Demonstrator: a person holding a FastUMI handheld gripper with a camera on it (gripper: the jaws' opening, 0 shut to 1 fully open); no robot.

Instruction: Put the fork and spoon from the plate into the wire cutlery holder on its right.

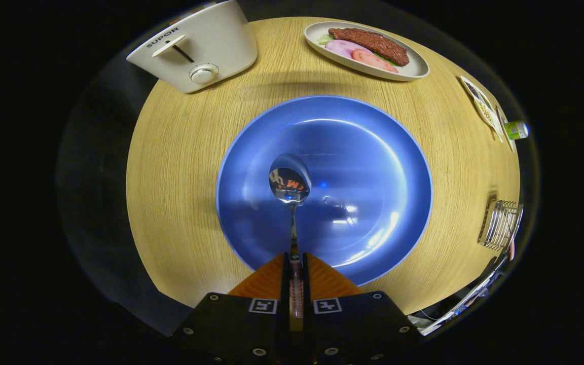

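Tongs (292,261): clenched on the spoon's handle, both fingers pressing it.
Spoon (290,183): shiny metal, bowl reaching ahead of the fingers over the blue plate (373,152).
Wire cutlery holder (501,224): right of the plate, well apart, on the wooden surface (180,167).
Beyond the plate: white toaster (198,45), oval dish of food (413,68).

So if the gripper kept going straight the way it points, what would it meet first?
Probably the blue plate. The gripper is shut on the spoon, whose bowl hangs over the plate's middle just ahead of the jaws. How high the spoon sits above the plate is unclear, so take this as likely rather than certain.
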